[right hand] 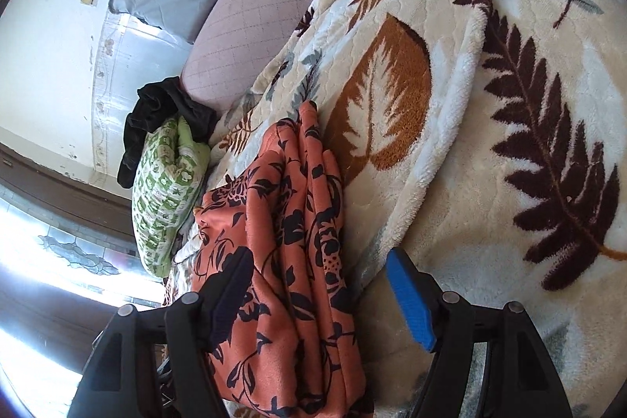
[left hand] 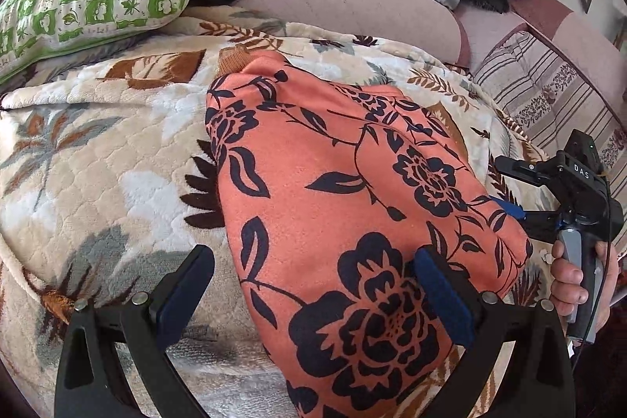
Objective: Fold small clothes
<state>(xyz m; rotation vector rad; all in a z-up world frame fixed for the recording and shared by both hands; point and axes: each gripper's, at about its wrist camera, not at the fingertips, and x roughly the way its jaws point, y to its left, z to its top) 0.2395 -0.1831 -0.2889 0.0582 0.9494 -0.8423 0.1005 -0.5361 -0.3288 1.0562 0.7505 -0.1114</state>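
Left wrist view shows my left tool (left hand: 309, 296) spread wide over the garment (left hand: 352, 206), folded mid-frame on the blanket (left hand: 90, 151), my right tool (right hand: 317, 296) likewise released astride its layered edge; soft, light, floppy fleece, best pinched at the stacked edges.
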